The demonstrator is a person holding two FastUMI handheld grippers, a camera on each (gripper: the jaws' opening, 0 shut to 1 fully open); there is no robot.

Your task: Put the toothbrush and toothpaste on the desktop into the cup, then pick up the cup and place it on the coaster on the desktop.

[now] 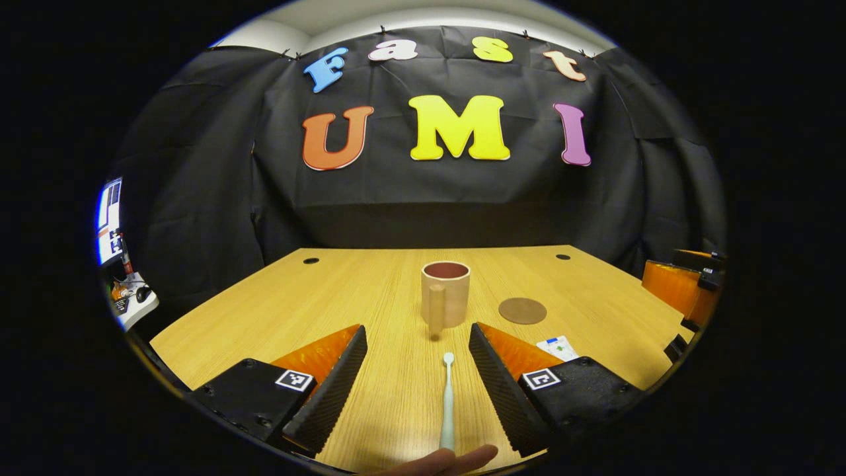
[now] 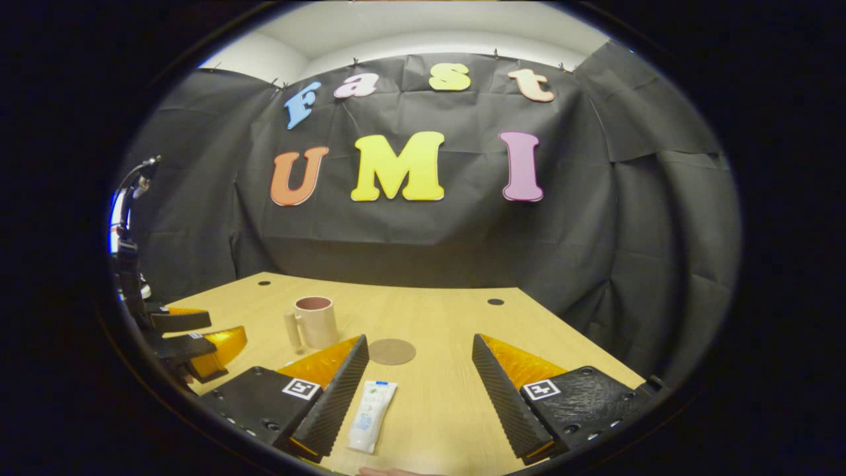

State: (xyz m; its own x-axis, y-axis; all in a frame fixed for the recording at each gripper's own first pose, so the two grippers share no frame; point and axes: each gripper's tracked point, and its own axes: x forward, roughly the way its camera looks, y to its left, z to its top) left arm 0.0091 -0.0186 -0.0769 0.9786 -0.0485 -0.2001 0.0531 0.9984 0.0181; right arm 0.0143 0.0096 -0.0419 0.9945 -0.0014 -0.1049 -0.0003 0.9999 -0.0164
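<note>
A pale toothbrush [image 1: 448, 403] lies flat on the wooden desk [image 1: 317, 297], head pointing away, between the spread fingers of my left gripper [image 1: 418, 344], which is open and touches nothing. Beyond it stands a beige cup [image 1: 446, 293] with a dark red inside, handle toward me. A round brown coaster [image 1: 522, 310] lies right of the cup. In the right gripper view, a white toothpaste tube [image 2: 372, 415] lies just inside the left finger of my open right gripper [image 2: 420, 354]. The cup [image 2: 314, 322] and coaster [image 2: 392, 351] sit farther off.
The other gripper shows at the right edge of the left gripper view [image 1: 681, 284] and at the left edge of the right gripper view [image 2: 192, 340]. A fingertip [image 1: 456, 459] shows at the bottom. Two cable holes [image 1: 562, 256] mark the desk's far side. The toothpaste [image 1: 558, 346] peeks past my left gripper's right finger.
</note>
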